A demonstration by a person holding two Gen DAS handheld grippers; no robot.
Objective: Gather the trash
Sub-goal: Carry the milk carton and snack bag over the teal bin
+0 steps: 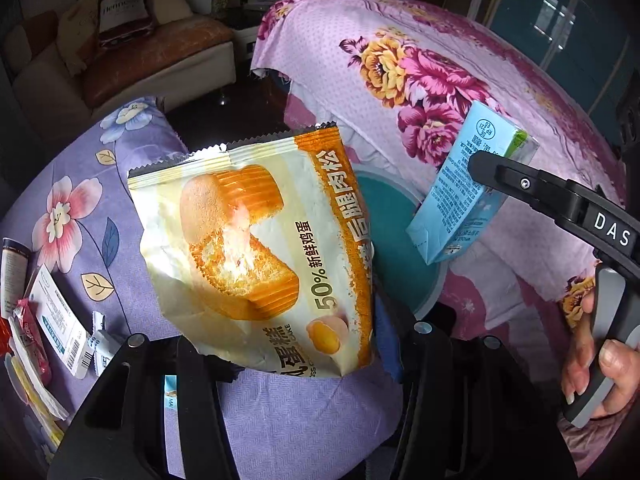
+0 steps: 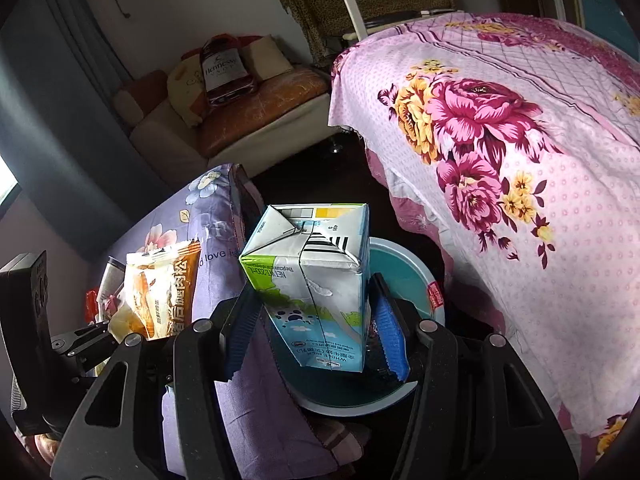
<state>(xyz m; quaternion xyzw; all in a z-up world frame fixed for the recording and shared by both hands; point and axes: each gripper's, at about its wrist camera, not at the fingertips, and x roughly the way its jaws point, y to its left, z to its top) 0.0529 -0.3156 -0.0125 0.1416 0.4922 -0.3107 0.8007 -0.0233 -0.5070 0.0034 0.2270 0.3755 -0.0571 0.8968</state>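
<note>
Orange cake wrapper (image 1: 256,248) gripped, milk carton (image 2: 316,292) apparently clamped

Milk carton (image 2: 316,292) above bin (image 2: 416,280), cake wrapper (image 2: 156,296) to its left.

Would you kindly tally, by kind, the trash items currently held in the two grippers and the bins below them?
Cake wrapper, held by left gripper: 1
Milk carton, held by right gripper: 1
Teal bin, beneath the carton: 1
Total: 3
</note>
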